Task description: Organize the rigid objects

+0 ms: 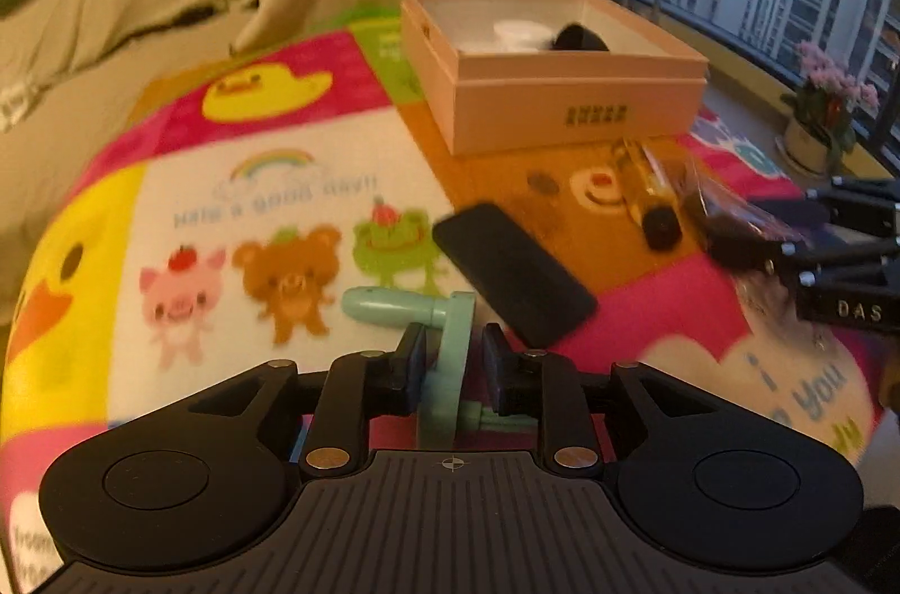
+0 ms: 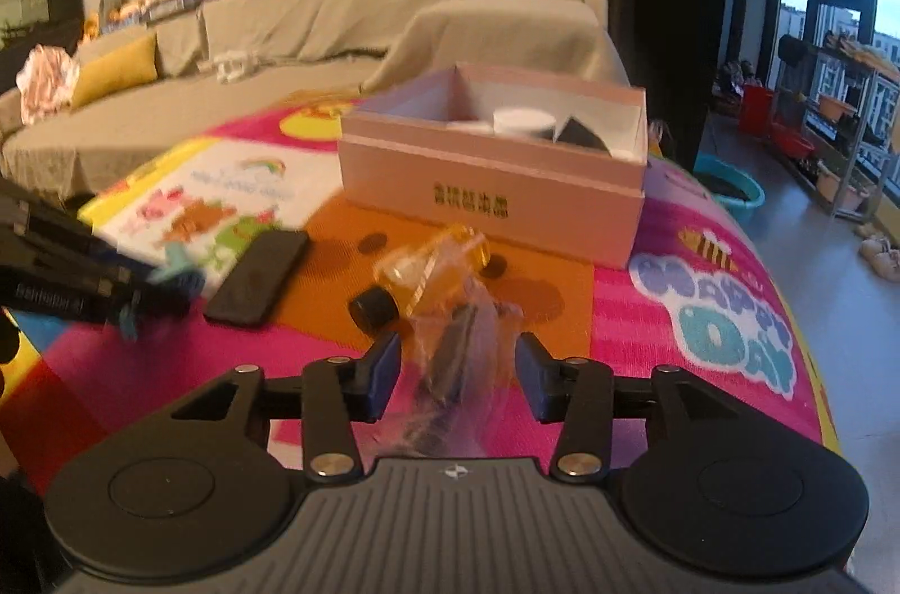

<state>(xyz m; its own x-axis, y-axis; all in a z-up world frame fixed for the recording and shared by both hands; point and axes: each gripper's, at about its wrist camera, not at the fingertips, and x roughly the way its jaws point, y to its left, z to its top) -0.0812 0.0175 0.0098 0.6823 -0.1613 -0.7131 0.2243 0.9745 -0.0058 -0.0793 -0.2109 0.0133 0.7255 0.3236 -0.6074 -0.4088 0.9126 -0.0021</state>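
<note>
A: While the left claw [image 1: 453, 360] points down at the mat [image 1: 270, 178], a mint-green crank handle [image 1: 444, 358] stands between its fingers; is it gripped?

B: I judge not. Gaps show on both sides of the green arm, so the claw is released around it, probably lined up for a pinch on the flat part.

A: And the right claw [image 2: 457, 377]?

B: Released too. A clear bag with a dark object [image 2: 453, 358] lies between its fingers, and neither finger presses on the plastic.

A: Just ahead of that?

B: A small yellow bottle with a black cap [image 2: 416, 279] lies on its side. To its left is a black phone [image 2: 259, 276], flat on the mat.

A: Farther on?

B: The open pink box [image 2: 489, 194], straight ahead of both claws. A white tub [image 2: 523, 121] and something black already sit inside, so I take it as the place where the loose things go.

A: So the handle and bag are not yet boxed.

B: Right, both lie on the mat.
</note>
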